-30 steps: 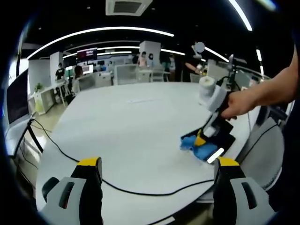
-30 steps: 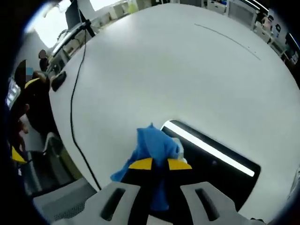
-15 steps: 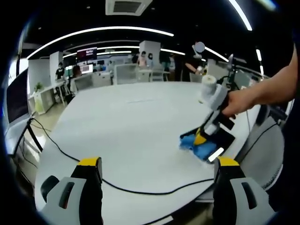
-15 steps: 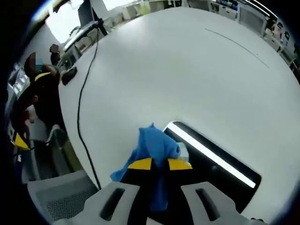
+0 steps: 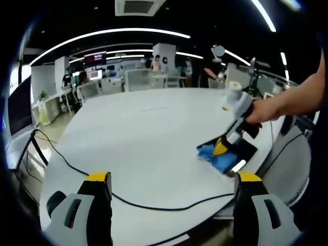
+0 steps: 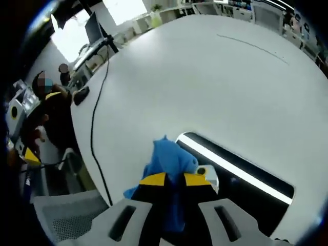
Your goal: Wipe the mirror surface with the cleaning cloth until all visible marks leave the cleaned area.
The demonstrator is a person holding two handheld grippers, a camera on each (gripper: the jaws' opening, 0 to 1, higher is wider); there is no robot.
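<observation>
— Near us, the left gripper (image 5: 169, 189) hangs with jaws apart over the white table (image 5: 148, 143); what's beyond?

— Our right gripper (image 6: 175, 179) clamps the blue cleaning cloth (image 6: 170, 163) on the mirror (image 6: 241, 177) by the table edge; we read no writing

The cleaning cloth (image 6: 169, 166) is soft, matt, crumpled blue fabric, the mirror (image 6: 246, 177) a dark glossy pane reflecting a ceiling light, and the surface (image 6: 205, 82) smooth, matt white under a thin black cable (image 5: 128, 202).
</observation>
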